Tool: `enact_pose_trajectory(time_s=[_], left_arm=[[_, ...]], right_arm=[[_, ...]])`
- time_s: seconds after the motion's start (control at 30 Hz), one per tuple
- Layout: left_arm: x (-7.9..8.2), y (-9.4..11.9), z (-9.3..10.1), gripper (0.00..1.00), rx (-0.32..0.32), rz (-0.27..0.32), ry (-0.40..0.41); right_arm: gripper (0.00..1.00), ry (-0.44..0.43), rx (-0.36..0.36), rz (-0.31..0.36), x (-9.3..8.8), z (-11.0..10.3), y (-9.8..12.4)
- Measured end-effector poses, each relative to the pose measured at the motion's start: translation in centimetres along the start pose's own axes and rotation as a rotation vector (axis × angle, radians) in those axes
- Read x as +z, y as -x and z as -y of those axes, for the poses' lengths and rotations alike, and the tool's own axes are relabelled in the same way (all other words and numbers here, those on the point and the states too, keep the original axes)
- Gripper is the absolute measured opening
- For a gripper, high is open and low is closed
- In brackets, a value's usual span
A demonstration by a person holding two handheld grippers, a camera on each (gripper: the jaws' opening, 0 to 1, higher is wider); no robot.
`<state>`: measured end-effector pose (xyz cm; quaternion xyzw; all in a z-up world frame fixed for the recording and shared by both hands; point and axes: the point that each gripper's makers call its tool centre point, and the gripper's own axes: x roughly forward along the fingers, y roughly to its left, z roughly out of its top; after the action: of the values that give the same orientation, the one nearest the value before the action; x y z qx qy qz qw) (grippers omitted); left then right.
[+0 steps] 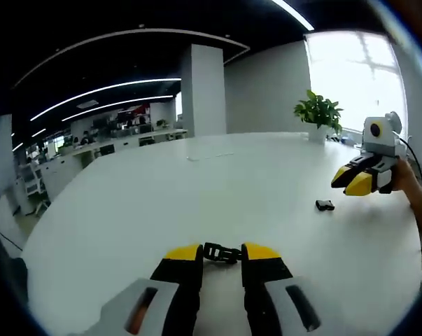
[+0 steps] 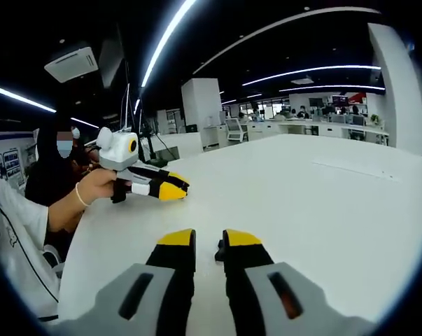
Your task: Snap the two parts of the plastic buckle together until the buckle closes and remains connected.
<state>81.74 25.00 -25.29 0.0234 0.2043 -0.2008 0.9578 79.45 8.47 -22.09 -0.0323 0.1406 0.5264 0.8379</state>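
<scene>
In the left gripper view, my left gripper (image 1: 222, 253) rises at 6 o'clock, and its yellow-tipped jaws are clamped on a black buckle part (image 1: 221, 253), which sits between the tips just above the white table (image 1: 197, 189). Farther out, at about 3 o'clock, the second buckle part (image 1: 325, 205) lies alone on the table. Just beyond it, my right gripper (image 1: 355, 180) hovers over the table with its jaws nearly together. At 1 o'clock, far away, a potted plant (image 1: 318, 115) stands by the window. In the right gripper view, the right gripper (image 2: 208, 241) shows a narrow gap between its tips and something small and dark at the inner edge of one jaw; I cannot tell whether it grips anything.
</scene>
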Motion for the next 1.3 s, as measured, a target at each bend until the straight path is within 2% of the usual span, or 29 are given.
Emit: enact_pose_trajectory(time_s=[0.27,0.63,0.67,0.77,0.83,1.17,1.3], left_arm=[[0.4,0.4,0.1,0.24,0.006,0.021,0.008],[2.2,2.0,-1.0,0.27,0.030,0.069,-0.003],[2.3,2.1,-1.1,0.27,0.023,0.071,-0.011],[1.9,2.3,-0.8,0.28,-0.051,0.031,-0.104],[1.1,2.2,-0.7,0.32,-0.104,-0.007,-0.097],[0.3,2.6,-1.6,0.36,-0.129,-0.020,-0.083],[-0.3,2.4,-1.3,0.39,-0.148,-0.043,-0.121]], right_arm=[[0.15,-0.002,-0.004,-0.001,-0.1,0.0,0.1],[0.15,-0.002,-0.005,0.003,0.0,-0.1,0.3],[0.15,-0.001,-0.004,0.002,0.0,-0.2,0.3],[0.15,0.004,-0.004,0.002,0.0,-0.3,0.4],[0.15,0.006,-0.005,0.001,0.0,-0.3,0.5],[0.15,0.003,-0.003,-0.003,-0.2,-0.6,0.4],[0.15,0.005,-0.003,-0.002,-0.1,-0.6,0.5]])
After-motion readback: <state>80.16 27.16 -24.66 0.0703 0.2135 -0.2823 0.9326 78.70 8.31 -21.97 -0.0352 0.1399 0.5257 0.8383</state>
